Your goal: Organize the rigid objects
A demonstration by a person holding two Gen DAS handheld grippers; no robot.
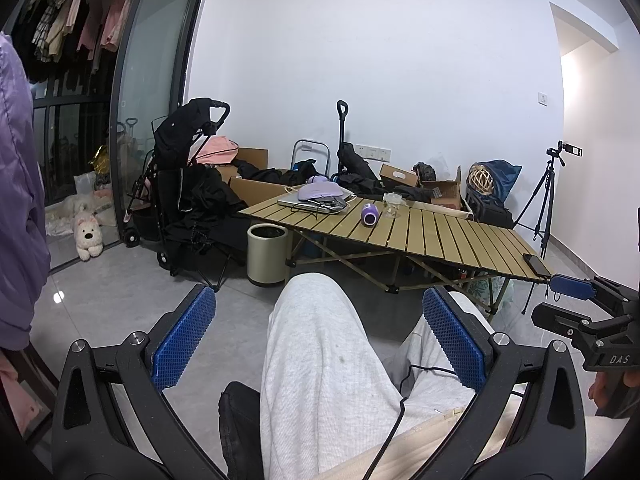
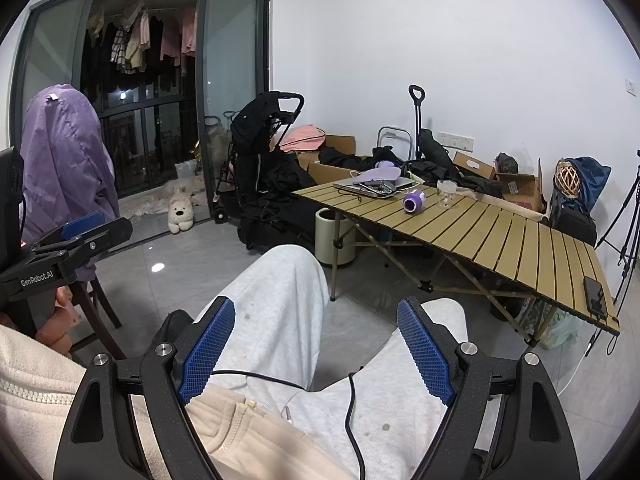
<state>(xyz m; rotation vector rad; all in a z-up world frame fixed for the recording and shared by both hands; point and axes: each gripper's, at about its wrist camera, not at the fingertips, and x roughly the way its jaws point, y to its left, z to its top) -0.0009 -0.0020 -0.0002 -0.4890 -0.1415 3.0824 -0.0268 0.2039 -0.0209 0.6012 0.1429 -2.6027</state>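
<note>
A slatted folding table (image 1: 440,236) (image 2: 500,236) stands ahead. On it lie a purple cylinder (image 1: 370,215) (image 2: 414,201), a clear glass item (image 1: 392,204) (image 2: 447,193), a laptop under a lilac pad and cables (image 1: 316,198) (image 2: 376,184), and a black phone (image 1: 537,265) (image 2: 594,293) at the near end. My left gripper (image 1: 320,312) is open and empty above my lap. My right gripper (image 2: 316,320) is open and empty too. Each gripper shows at the edge of the other's view, the right one (image 1: 576,304) and the left one (image 2: 72,236).
A round bin (image 1: 267,254) (image 2: 335,240) stands by the table. A black stroller (image 1: 180,184), cardboard boxes and dark clothes crowd the back wall. A tripod (image 1: 548,196) stands at the right. A plush dog (image 1: 89,236) lies by the glass door. A chair with a purple jacket (image 2: 64,160) stands at my left.
</note>
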